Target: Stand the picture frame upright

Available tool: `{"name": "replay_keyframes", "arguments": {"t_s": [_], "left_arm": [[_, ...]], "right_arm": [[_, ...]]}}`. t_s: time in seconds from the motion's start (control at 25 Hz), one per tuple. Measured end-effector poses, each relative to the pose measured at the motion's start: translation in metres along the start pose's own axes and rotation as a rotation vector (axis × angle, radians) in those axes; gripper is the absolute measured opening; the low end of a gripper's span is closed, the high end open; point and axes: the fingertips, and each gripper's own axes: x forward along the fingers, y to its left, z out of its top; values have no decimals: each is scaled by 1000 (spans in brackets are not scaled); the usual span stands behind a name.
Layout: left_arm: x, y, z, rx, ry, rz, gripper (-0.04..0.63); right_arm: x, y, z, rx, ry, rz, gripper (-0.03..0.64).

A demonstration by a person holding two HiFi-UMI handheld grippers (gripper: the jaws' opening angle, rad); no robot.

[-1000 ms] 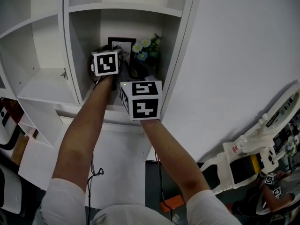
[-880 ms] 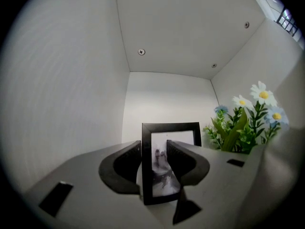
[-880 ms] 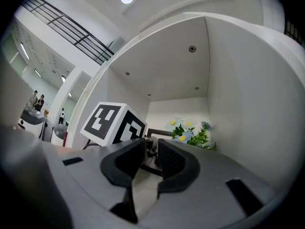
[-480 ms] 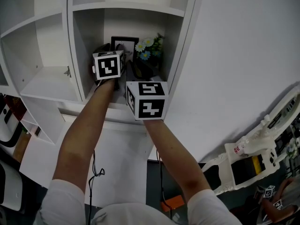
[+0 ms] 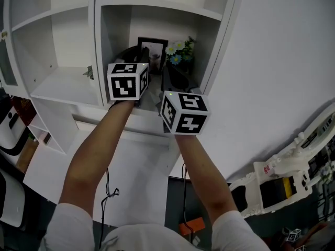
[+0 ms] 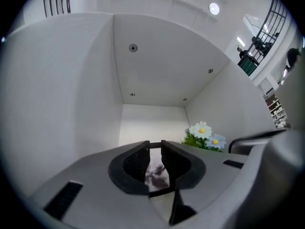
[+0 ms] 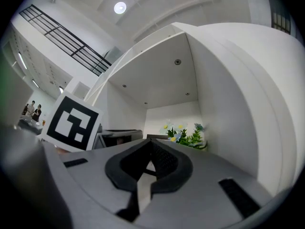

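Note:
The black picture frame [image 5: 152,48] stands upright against the back wall of a white shelf compartment [image 5: 157,7]. In the left gripper view its photo [image 6: 156,173] shows face-on through the narrow gap of the jaws, beyond them and not touched. My left gripper [image 5: 139,54] is inside the compartment just in front of the frame, and its jaws [image 6: 155,146] are closing on nothing. My right gripper [image 5: 170,72] is lower right of it near the shelf's front edge. Its jaws [image 7: 151,143] are shut and empty.
A small pot of white and blue flowers [image 5: 180,51] stands right of the frame, close to the compartment's right wall [image 5: 209,41]. Other white compartments [image 5: 57,46] lie to the left. A white machine [image 5: 282,171] stands on the floor at the lower right.
The left gripper has drawn back from the frame toward the shelf's front, and its jaws have narrowed. The right jaws have shut. The frame stays upright.

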Motion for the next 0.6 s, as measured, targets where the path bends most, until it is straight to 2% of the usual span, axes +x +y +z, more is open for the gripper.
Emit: {"name": "replay_keyframes", "arguments": {"t_s": [0.24,0.6], "left_arm": [[-26,-7,-2,-24,-8,-28,34],[-101,-12,20,-1,-92,-131,17]], "right_arm": [[-20,6,4,-14,-1,-8,9],[-66,27,7,8,-16,-16,9]]}}
